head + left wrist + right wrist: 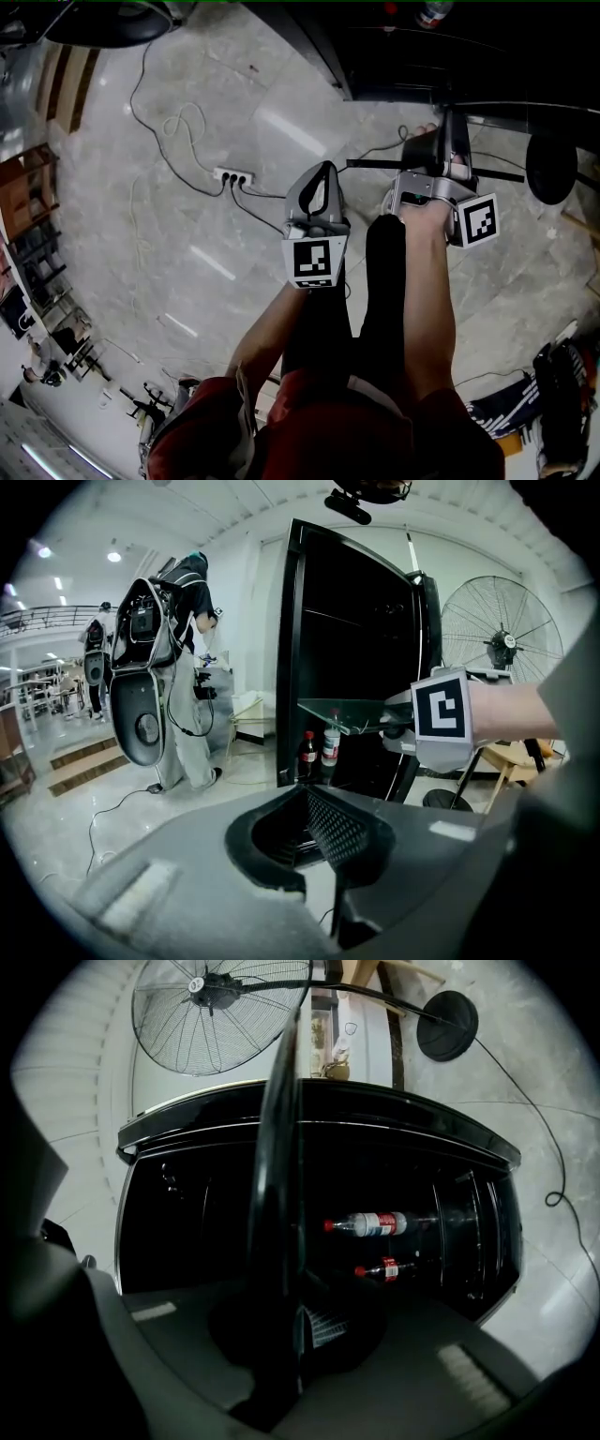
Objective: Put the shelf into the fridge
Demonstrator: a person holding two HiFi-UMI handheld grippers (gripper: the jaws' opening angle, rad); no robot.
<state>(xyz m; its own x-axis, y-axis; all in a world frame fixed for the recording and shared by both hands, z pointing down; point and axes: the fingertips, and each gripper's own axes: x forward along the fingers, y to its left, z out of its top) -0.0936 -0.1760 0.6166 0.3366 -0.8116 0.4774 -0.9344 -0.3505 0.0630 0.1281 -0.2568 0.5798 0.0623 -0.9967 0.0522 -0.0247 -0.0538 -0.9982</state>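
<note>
- Fingers of my left gripper [317, 822] sit together with nothing between them. Its own view shows this, and the head view shows them as a closed loop.
- My right gripper [291, 1327] has its fingers clamped on the near edge of the shelf [277, 1185]. In the right gripper view the shelf is only a dark band seen edge-on.
- The left gripper view alone shows the shelf as a flat glass pane, held out from the right gripper's marker cube [441, 714].
- The head view looks down on both forearms reaching forward side by side over the floor [187, 234], the right hand [427, 220] ahead of the left.
- The right gripper is rolled onto its side, so everything lies sideways in its view. The left gripper tips slightly down.
- One power strip [232, 175] lies on the floor; only the head view shows it.
- The shelf hangs in front of the open fridge [361, 621], about mid-height. I cannot tell whether its far edge is inside.
- Two bottles [319, 750] stand at the fridge's bottom, below the shelf.
- One fan [502, 635] stands beside the fridge.
- A person [178, 667] wearing a bulky backpack appears only in the left gripper view.
</note>
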